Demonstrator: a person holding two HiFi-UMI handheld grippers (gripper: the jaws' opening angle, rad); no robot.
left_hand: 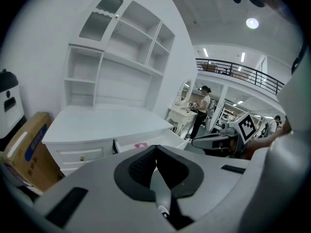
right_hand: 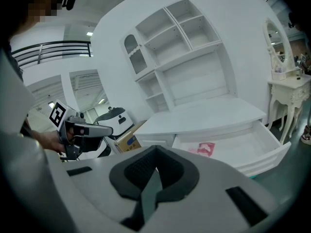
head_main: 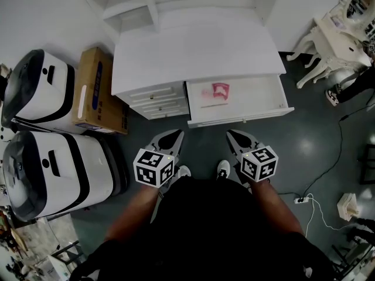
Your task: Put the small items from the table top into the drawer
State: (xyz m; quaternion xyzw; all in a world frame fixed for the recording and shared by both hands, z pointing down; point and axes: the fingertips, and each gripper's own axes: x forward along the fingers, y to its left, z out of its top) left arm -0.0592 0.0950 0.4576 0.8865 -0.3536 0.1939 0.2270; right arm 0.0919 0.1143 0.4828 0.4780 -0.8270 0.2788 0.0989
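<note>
Drawer open in our head view, a pink item inside, well ahead of our left tongs and right tongs; left gripper view, tongs clenched and empty; right gripper view, clenched likewise, pink item beyond them

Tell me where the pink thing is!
In the head view, the pink thing lies inside the open drawer, toward its left half, just in front of the white desk top and ahead of the right claw.
</note>
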